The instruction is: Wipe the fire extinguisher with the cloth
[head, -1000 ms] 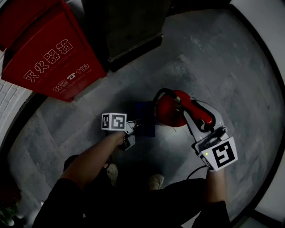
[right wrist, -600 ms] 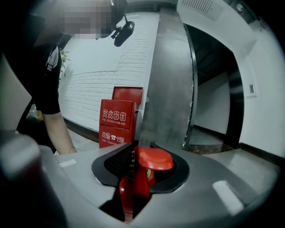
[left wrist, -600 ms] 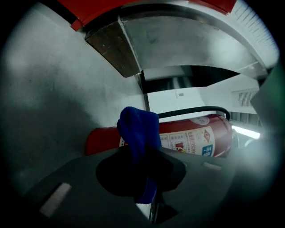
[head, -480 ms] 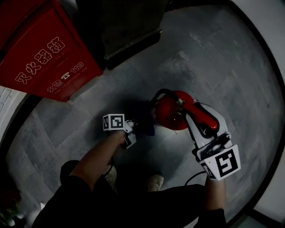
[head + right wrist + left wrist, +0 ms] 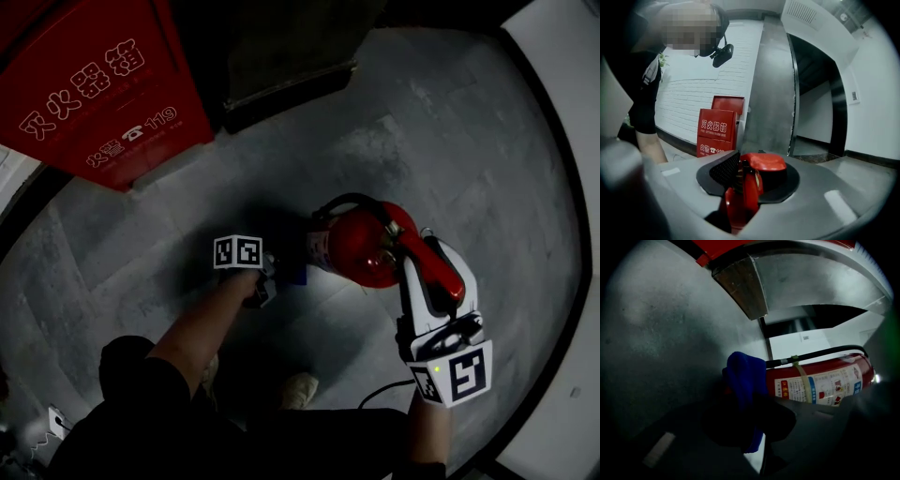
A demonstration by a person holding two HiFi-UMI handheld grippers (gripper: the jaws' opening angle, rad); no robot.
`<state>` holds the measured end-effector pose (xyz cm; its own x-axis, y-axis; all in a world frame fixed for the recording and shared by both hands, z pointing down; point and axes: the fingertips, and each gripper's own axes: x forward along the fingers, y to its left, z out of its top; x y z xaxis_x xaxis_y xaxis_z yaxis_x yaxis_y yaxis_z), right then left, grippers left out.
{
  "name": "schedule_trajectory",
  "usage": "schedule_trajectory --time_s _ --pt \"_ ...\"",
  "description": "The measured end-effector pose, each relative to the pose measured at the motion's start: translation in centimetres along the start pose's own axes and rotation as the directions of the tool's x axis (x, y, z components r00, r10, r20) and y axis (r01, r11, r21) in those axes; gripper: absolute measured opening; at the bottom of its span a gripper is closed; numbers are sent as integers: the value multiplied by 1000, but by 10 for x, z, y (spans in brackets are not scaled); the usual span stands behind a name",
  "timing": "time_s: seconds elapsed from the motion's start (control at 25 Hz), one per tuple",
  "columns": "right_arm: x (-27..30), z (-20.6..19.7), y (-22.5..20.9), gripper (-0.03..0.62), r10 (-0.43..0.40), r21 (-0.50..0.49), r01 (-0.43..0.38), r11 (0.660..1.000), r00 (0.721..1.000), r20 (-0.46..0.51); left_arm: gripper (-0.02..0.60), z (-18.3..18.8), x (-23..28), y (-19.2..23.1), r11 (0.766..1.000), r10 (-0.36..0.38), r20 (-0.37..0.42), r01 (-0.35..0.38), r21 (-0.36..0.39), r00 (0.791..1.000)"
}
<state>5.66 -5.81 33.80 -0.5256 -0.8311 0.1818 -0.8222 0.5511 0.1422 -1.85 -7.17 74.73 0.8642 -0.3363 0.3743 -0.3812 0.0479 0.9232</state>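
A red fire extinguisher (image 5: 361, 246) stands on the grey floor, seen from above in the head view. My right gripper (image 5: 429, 270) is shut on its red top handle (image 5: 751, 180), which sits between the two dark pads. My left gripper (image 5: 272, 278) is shut on a blue cloth (image 5: 744, 380), a folded wad sticking out past the jaws. The cloth (image 5: 299, 273) lies against the left side of the extinguisher's labelled body (image 5: 820, 383), low down. A black hose (image 5: 813, 354) runs along the cylinder under a pale strap.
A red fire-extinguisher box (image 5: 94, 89) with white characters stands at the upper left against a white brick wall. A dark pillar base (image 5: 281, 66) rises behind the extinguisher. The person's shoe (image 5: 298, 389) is on the floor below the grippers.
My left gripper has sunk down the extinguisher's side with the cloth in it. The right gripper has kept its hold on the handle in the same place.
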Motion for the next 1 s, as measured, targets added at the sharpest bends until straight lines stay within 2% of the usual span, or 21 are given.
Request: schedule_trajectory --time_s 0.2,0.36,0.4,0.48,0.52,0.56,0.6,0.68,0.8,0.88,0.92,0.96,1.0 --pt "-2 0 -1 130 -1 3 0 1000 1000 11 56 1 7 11 999 6 0 -6 -35 1000" --pt "0 -3 -1 130 18 -7 -18 1000 1000 4 55 40 -10 5 1000 -8 59 9 -12 998" --pt "0 -4 -1 130 26 -10 -26 1000 1000 0 55 56 -17 -4 1000 -20 72 19 19 997" --pt "0 -5 -1 130 45 -14 -45 999 999 -6 55 89 -30 -33 989 -73 56 65 130 996" --pt "0 -5 -1 130 52 -15 -52 999 999 -6 55 101 -38 -55 974 -116 21 109 200 993" --pt "0 -5 -1 130 57 -15 -58 998 998 -5 56 110 -46 -81 948 -168 -27 169 268 985" --pt "1 -5 -1 130 60 -14 -60 998 998 -3 56 117 -56 -110 915 -227 -80 240 324 971" --pt "0 -6 -1 130 65 -14 -65 998 998 0 55 121 -78 -172 841 -356 -173 396 370 918" --pt "0 -5 -1 130 76 -13 -76 997 997 11 56 116 -109 -266 703 -545 -236 592 394 804" --pt "0 -4 -2 130 81 -9 -81 997 996 20 55 108 -119 -311 631 -630 -254 675 383 734" --pt "0 -4 -2 130 82 -5 -82 997 996 24 55 101 -120 -326 607 -661 -271 711 355 700" --pt "1 -4 -2 130 81 -1 -81 997 996 28 55 94 -118 -333 599 -671 -293 731 328 681" --pt "1 -3 -2 130 78 3 -78 997 996 31 55 88 -112 -333 612 -660 -312 730 303 683"
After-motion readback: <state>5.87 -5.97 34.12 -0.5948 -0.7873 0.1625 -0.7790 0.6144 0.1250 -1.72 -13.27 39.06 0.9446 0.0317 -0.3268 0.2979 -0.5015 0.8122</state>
